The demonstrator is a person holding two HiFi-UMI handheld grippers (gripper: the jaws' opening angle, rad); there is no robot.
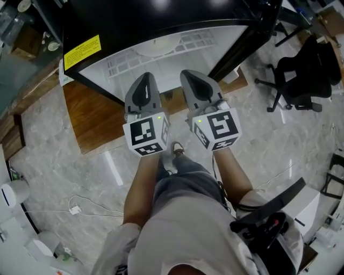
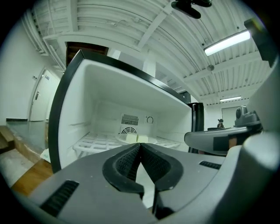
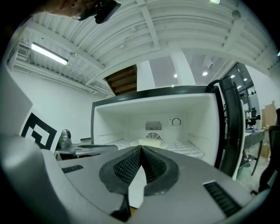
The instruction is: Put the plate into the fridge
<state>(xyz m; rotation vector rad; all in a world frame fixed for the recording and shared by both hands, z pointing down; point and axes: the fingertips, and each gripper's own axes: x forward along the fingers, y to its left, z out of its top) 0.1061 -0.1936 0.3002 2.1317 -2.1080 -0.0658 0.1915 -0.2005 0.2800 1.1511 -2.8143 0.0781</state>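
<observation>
The plate (image 1: 161, 47) is already inside the fridge (image 1: 134, 16). It sits on the white wire shelf (image 1: 118, 64), near the back. Two pale blocks (image 2: 137, 138) lie on it, maybe food, but I cannot tell what kind. My left tongs (image 1: 144, 78) and my right tongs (image 1: 189, 75) are side by side in front of the open fridge, outside it and well apart from the plate. Both point level at the shelf. The left pair is pressed together with nothing in it, and so is the right pair. So I think the putting-in part is done, and I am at the end of the job with empty tongs. The fridge door (image 3: 229, 122) stands open on my right. I think the next thing is to shut it. For that I would bring my right tongs around to the far side of the door and push it gently toward the fridge. I should keep my left tongs out of the way so they do not get caught.
</observation>
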